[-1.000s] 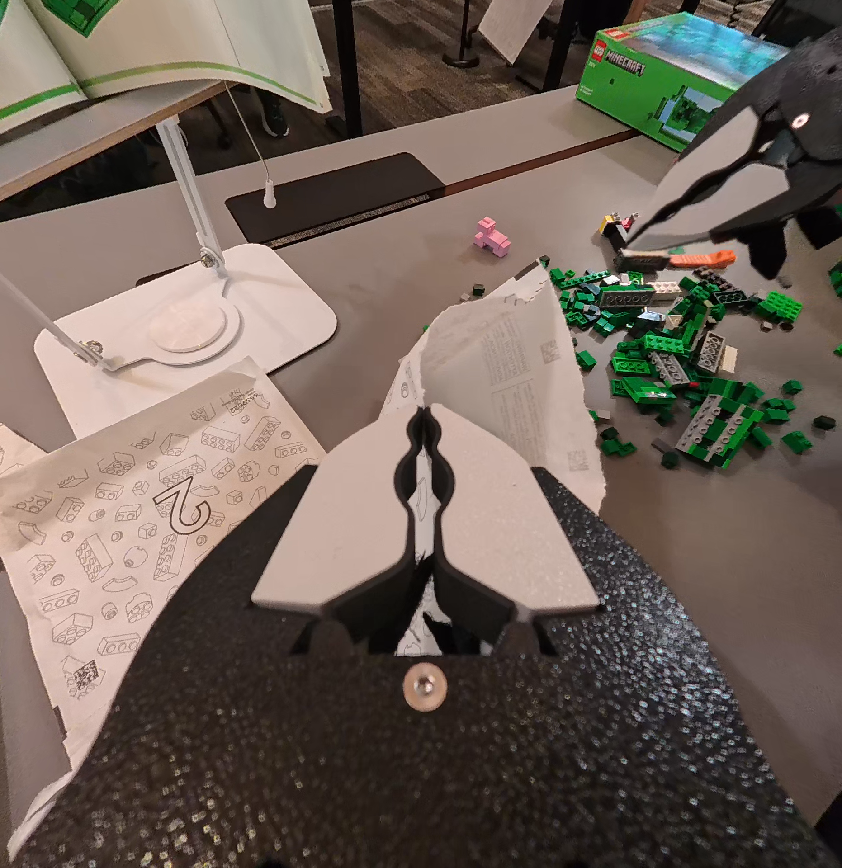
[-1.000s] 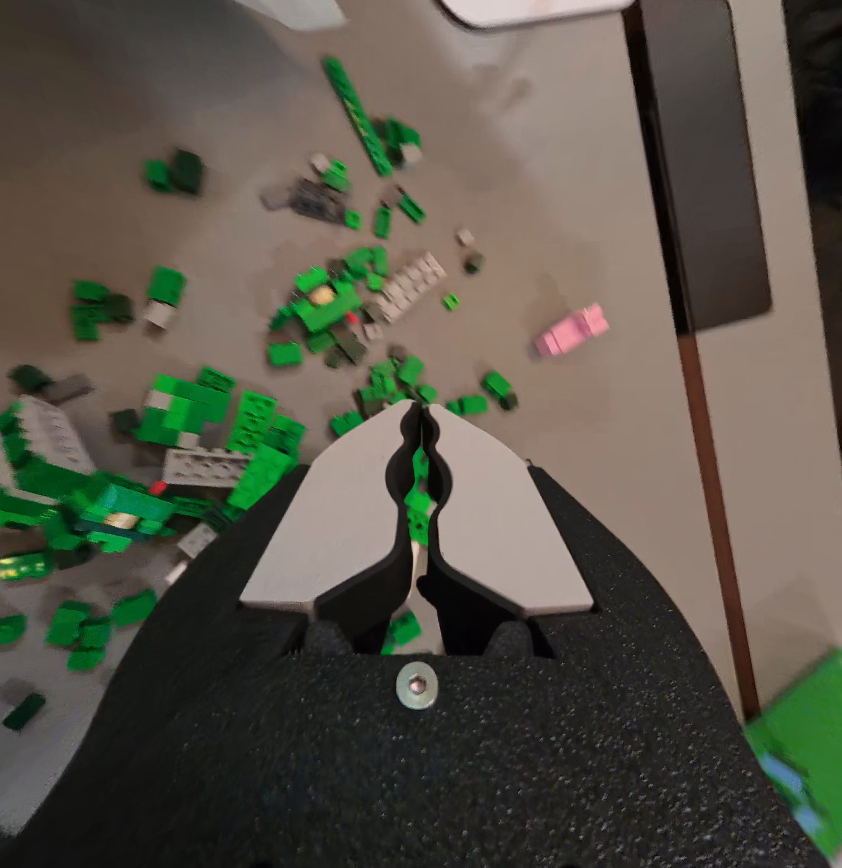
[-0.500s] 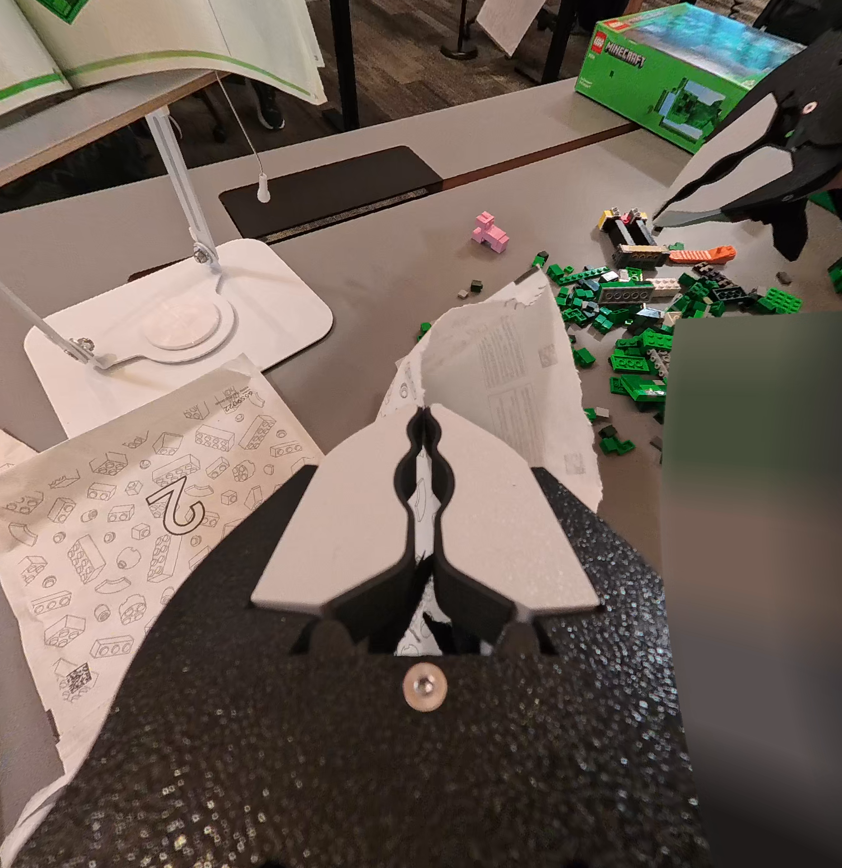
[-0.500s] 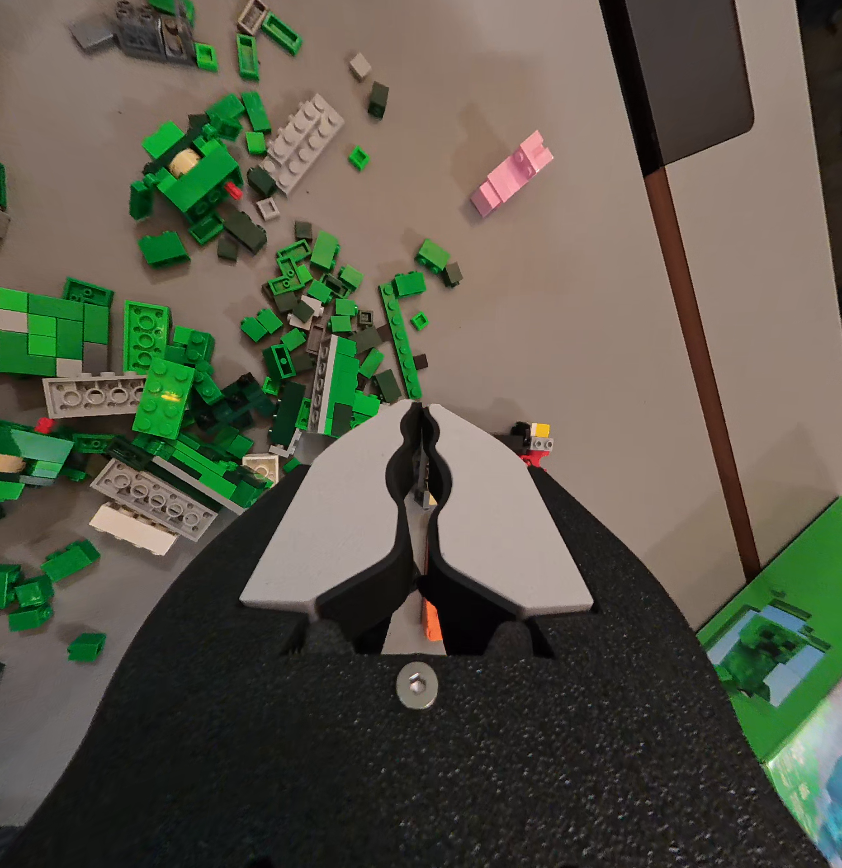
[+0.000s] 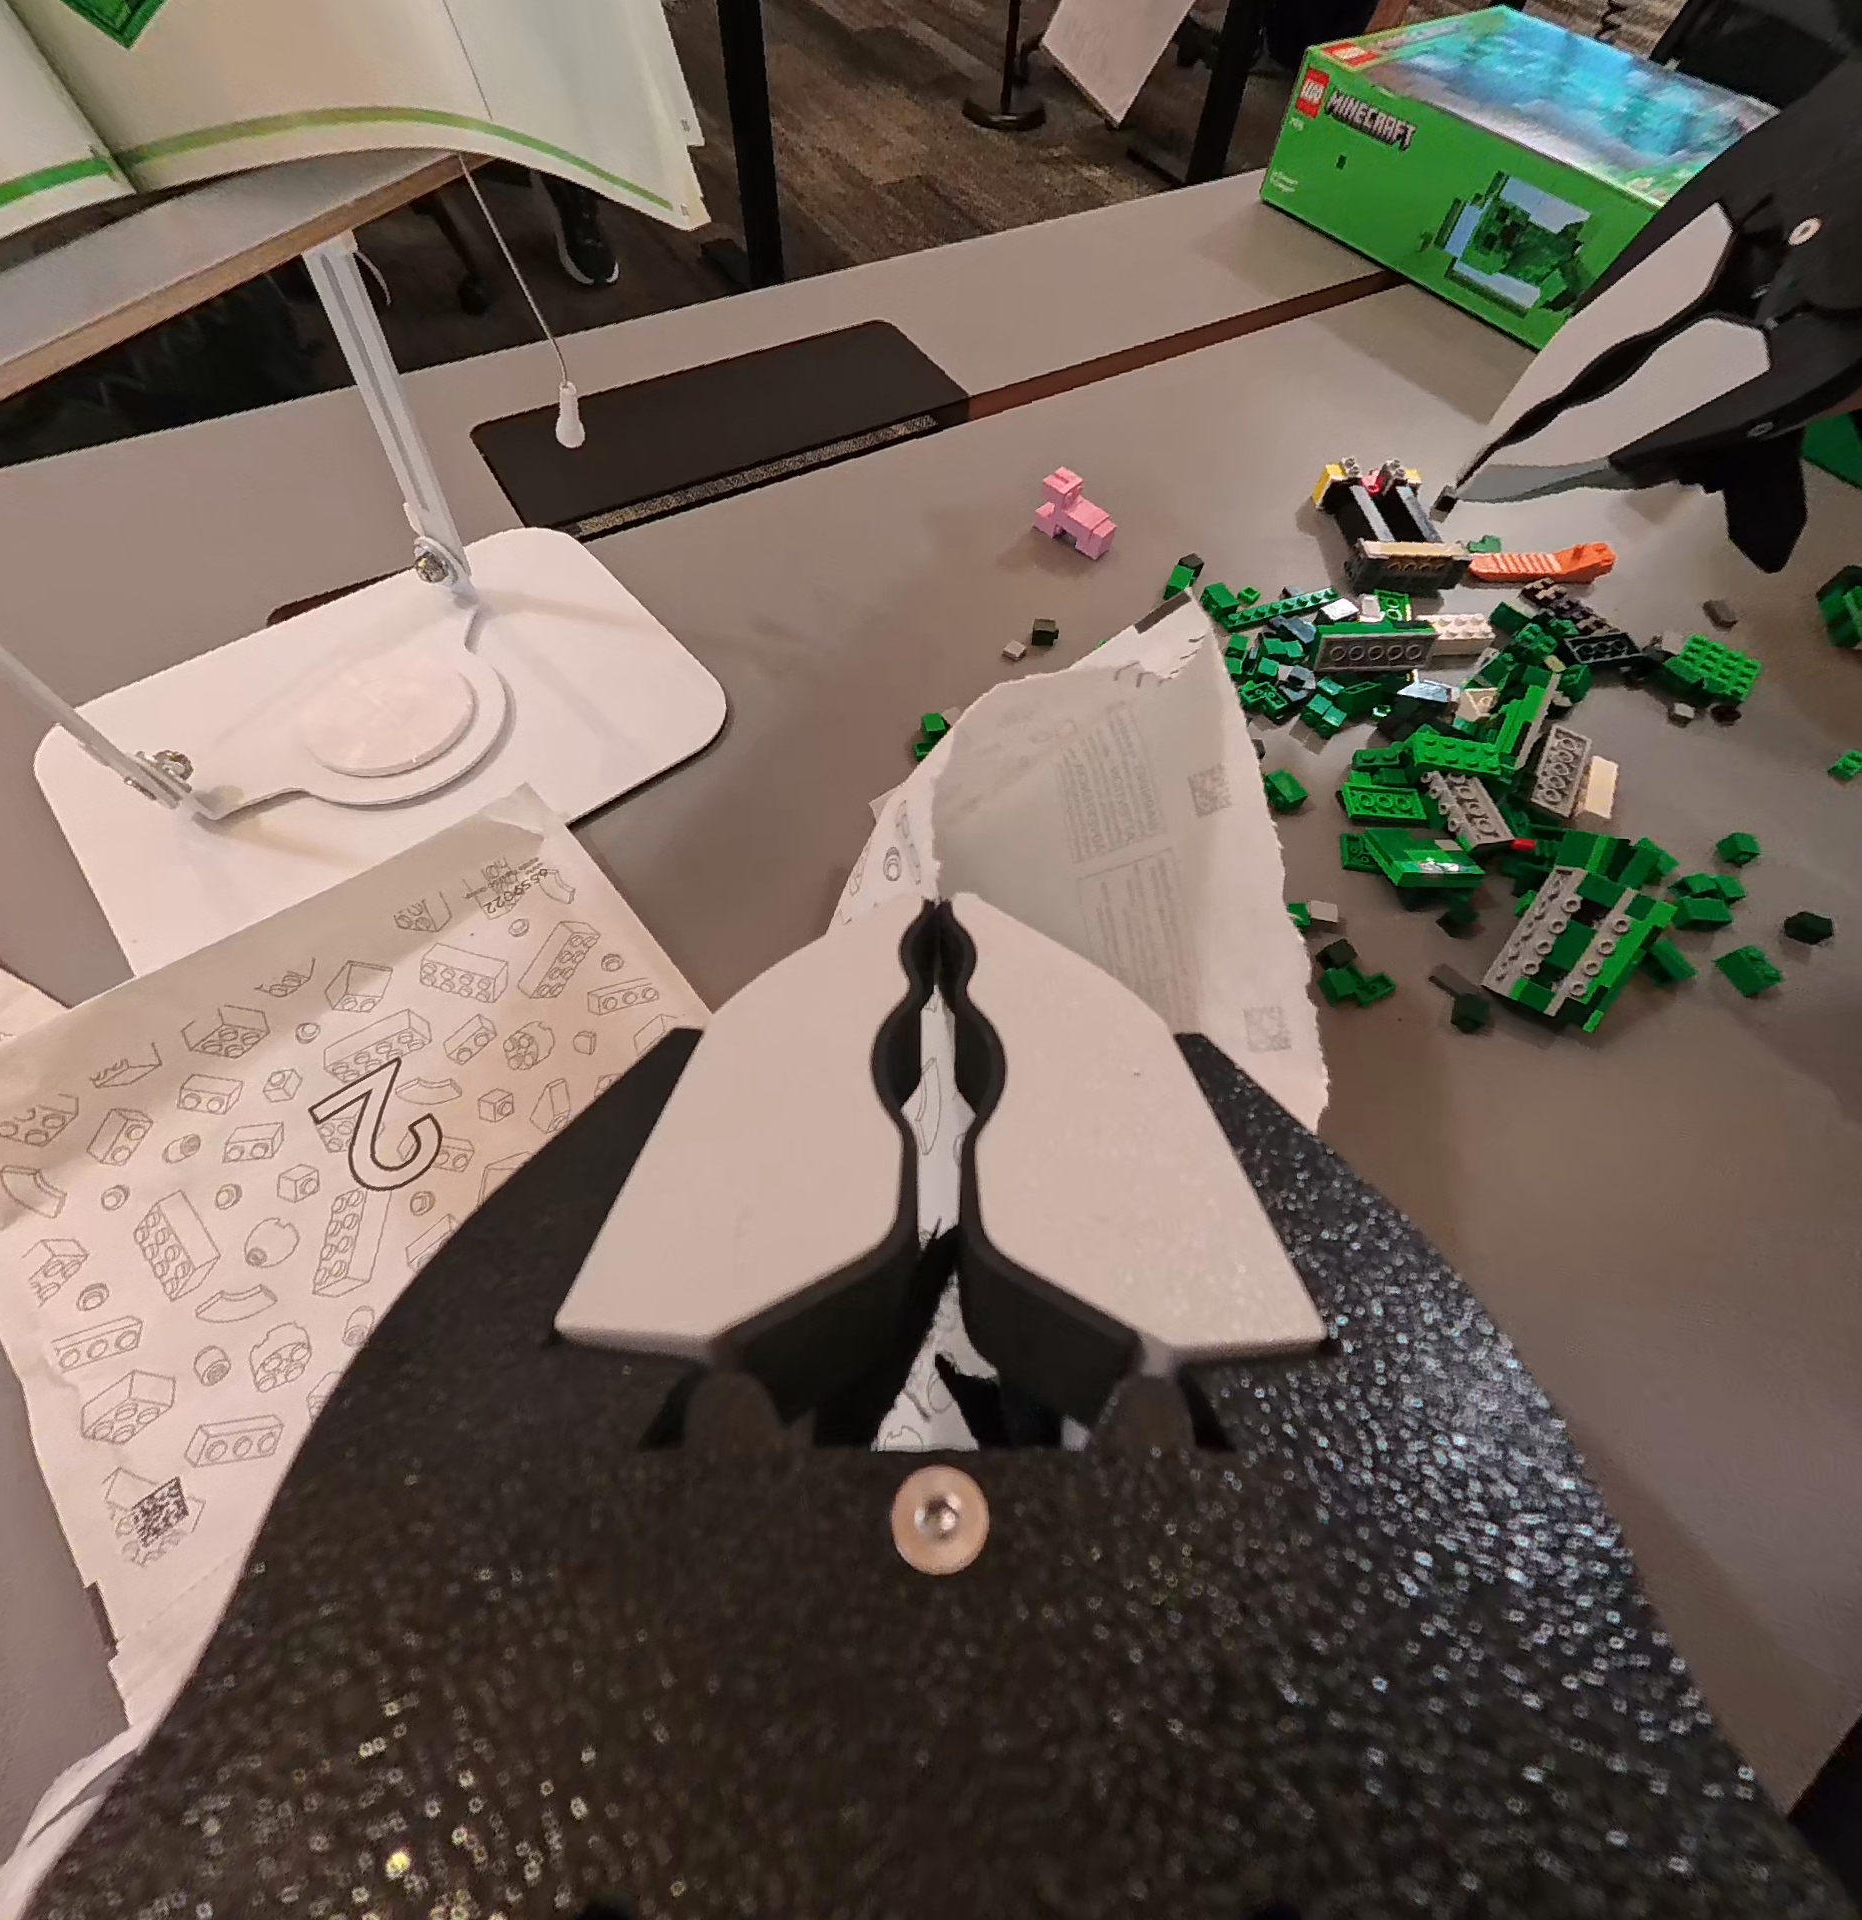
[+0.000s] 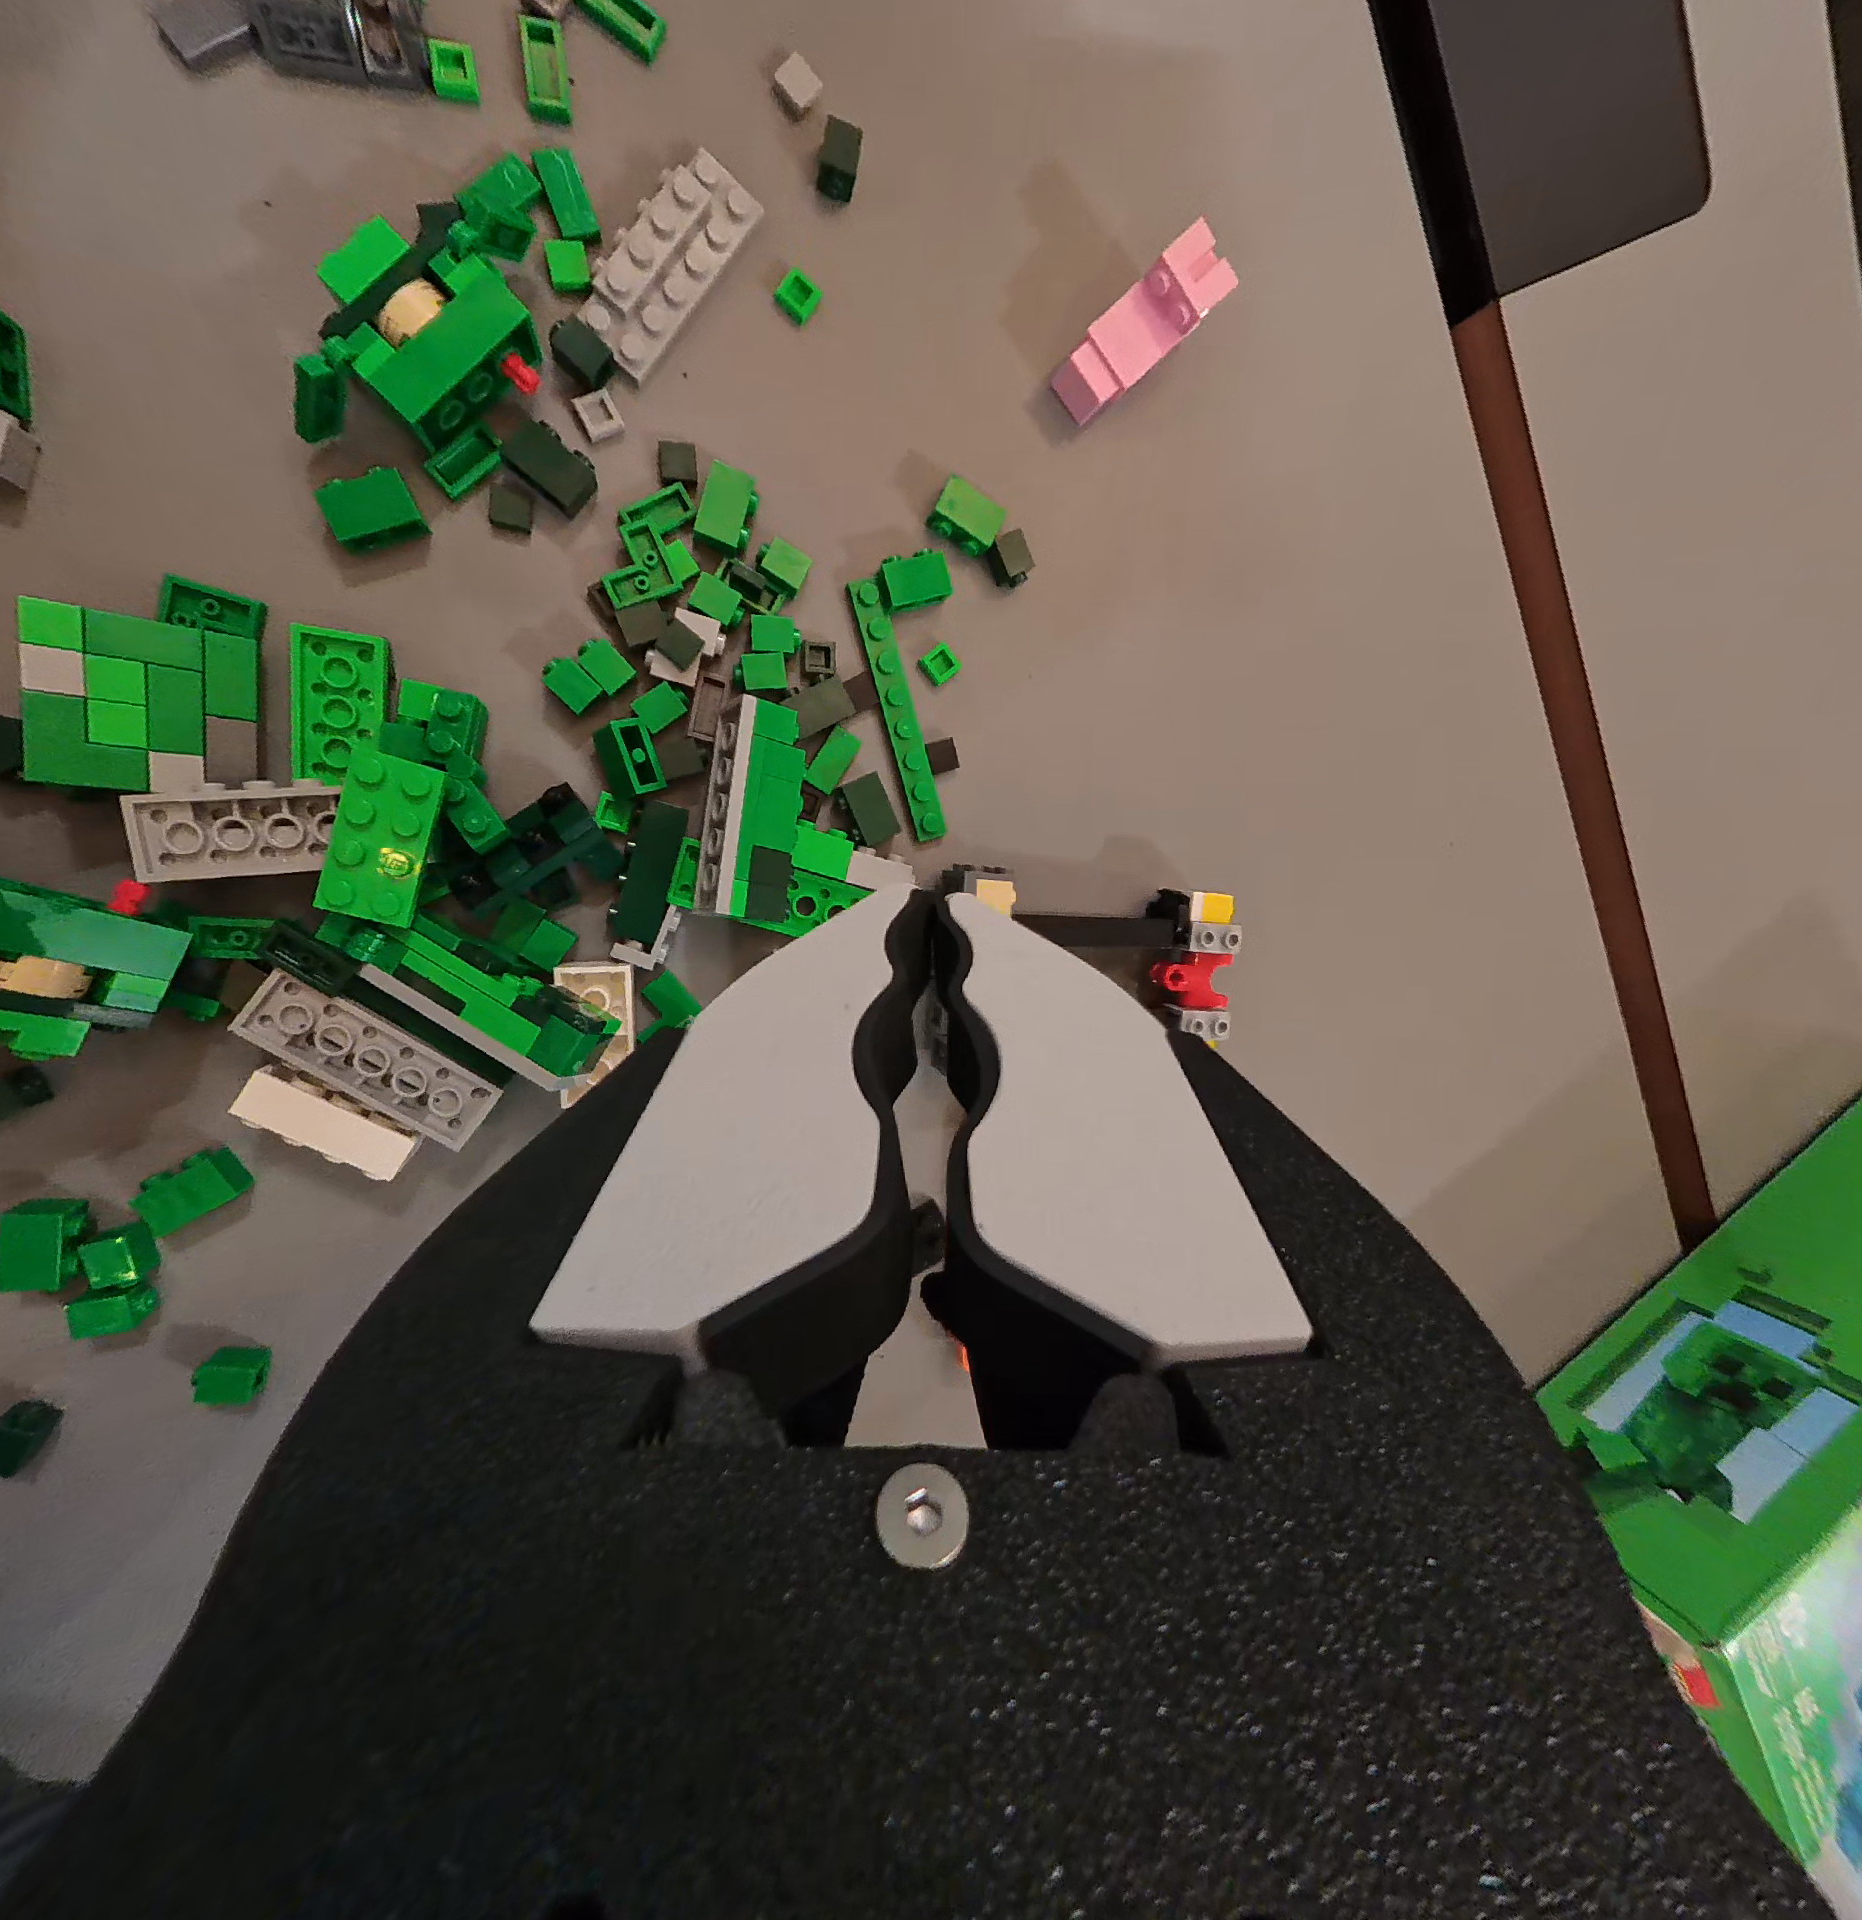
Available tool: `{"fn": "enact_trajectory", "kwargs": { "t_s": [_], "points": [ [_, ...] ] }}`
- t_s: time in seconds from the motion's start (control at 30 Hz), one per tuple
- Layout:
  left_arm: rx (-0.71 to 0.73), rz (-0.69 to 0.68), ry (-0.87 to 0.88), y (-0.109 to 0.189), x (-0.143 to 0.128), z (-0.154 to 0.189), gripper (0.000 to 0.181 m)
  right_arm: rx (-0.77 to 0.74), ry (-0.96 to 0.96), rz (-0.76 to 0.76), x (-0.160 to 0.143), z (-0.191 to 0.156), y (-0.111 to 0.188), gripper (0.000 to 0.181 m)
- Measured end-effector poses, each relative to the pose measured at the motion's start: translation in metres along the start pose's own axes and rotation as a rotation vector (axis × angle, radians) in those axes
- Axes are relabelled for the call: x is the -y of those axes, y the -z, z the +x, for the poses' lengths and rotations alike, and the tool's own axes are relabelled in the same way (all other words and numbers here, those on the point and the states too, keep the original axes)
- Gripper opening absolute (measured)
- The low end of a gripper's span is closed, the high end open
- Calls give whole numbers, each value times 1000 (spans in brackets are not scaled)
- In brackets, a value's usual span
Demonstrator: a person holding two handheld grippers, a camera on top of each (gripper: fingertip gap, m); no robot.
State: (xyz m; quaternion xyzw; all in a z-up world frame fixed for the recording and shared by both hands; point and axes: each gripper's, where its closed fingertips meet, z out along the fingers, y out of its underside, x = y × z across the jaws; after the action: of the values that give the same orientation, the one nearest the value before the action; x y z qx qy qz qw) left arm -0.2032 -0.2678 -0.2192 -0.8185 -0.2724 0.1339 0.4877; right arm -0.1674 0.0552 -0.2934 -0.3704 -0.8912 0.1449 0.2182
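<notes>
Left gripper (image 5: pixel 939 914) clenched a torn paper bag (image 5: pixel 1103 831); right gripper (image 6: pixel 932 904), apparently closed, touched a small black brick assembly (image 6: pixel 1135 935).

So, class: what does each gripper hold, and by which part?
Left gripper: the torn white printed paper bag, pinched at its near end. Right gripper: shut, tips at a small dark brick; whether held cannot be told.
</notes>
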Motion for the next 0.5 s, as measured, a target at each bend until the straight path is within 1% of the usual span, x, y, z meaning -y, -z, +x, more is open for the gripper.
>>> {"fn": "enact_trajectory", "kwargs": {
  "t_s": [0.17,0.5],
  "points": [
    [3,0,1,0,0,0,0,41,4,-9,1,-8,-2,0],
    [-6,0,2,0,0,1,0,63,14,-20,2,-13,-4,0]
  ]
}}
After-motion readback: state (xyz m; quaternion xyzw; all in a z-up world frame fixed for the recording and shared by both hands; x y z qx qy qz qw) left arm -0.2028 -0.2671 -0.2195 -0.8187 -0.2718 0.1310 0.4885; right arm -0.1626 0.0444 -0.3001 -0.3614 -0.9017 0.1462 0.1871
